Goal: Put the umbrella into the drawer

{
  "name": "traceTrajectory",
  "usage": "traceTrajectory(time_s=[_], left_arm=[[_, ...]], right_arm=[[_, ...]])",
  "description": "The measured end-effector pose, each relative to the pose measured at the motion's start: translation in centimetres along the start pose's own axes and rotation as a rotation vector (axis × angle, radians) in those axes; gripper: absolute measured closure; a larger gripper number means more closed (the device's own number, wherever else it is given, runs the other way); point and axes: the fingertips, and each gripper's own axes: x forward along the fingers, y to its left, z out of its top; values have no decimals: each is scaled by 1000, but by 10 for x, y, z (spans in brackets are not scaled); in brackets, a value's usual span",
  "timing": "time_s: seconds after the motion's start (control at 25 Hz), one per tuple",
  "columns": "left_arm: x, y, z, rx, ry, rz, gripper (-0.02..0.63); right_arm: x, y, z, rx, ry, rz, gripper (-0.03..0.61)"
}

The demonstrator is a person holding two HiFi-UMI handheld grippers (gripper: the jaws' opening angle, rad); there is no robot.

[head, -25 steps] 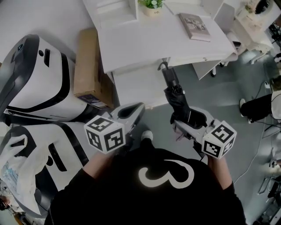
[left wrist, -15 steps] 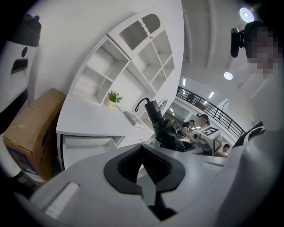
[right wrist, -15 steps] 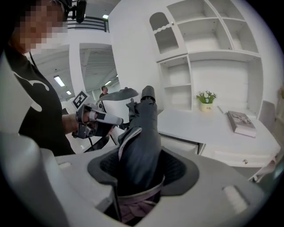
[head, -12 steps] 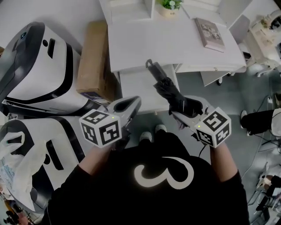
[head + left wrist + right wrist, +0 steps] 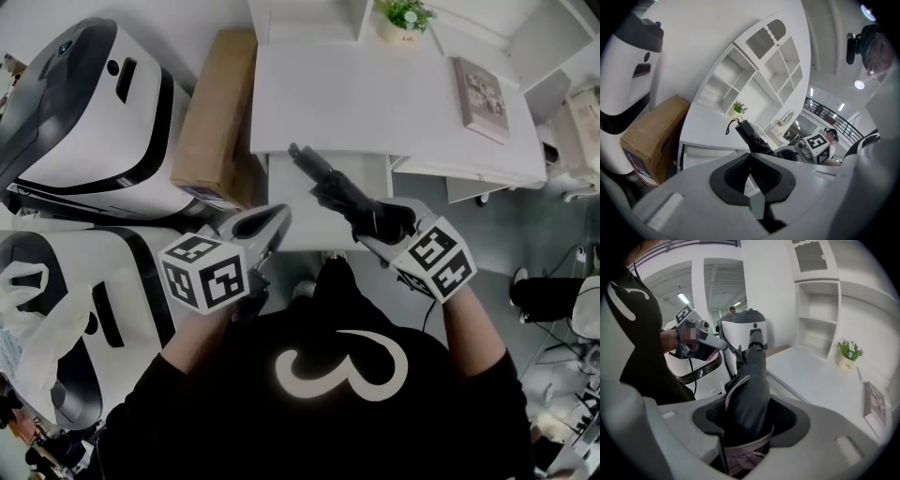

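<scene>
A folded black umbrella (image 5: 349,197) sticks out up and to the left from my right gripper (image 5: 377,225), which is shut on its bunched fabric end. The strap end of its handle (image 5: 298,154) hangs over the open white drawer (image 5: 286,192) below the desk edge. In the right gripper view the umbrella (image 5: 751,380) fills the gap between the jaws. My left gripper (image 5: 277,217) is shut with nothing in it, just left of the umbrella at the drawer's near left corner. The left gripper view shows its pads (image 5: 740,171) together and the umbrella (image 5: 751,137) beyond.
The white desk (image 5: 375,98) carries a book (image 5: 483,86) and a small potted plant (image 5: 403,15). A cardboard box (image 5: 217,122) leans at the desk's left, next to large white-and-black machines (image 5: 89,122). White shelves (image 5: 754,70) rise behind the desk.
Both grippers have come closer to the desk. The umbrella has swung from pointing nearly straight up to leaning left, and it now lies over the drawer. The left gripper stays shut.
</scene>
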Motion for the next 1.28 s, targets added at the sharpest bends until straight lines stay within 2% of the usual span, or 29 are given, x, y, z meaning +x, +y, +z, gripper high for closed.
traceTrajectory(time_s=[0.4, 0.64, 1.04, 1.28], left_arm=[[9, 36, 15, -82, -44, 132, 604], [9, 52, 15, -106, -55, 187, 604], [8, 85, 12, -163, -60, 262, 604], [8, 104, 10, -200, -58, 302, 604]], right_arm=[[62, -36, -25, -134, 193, 130, 344], [104, -47, -45, -161, 289, 194, 344], [167, -67, -86, -209, 466, 239, 344], [203, -73, -105, -229, 522, 255, 344]])
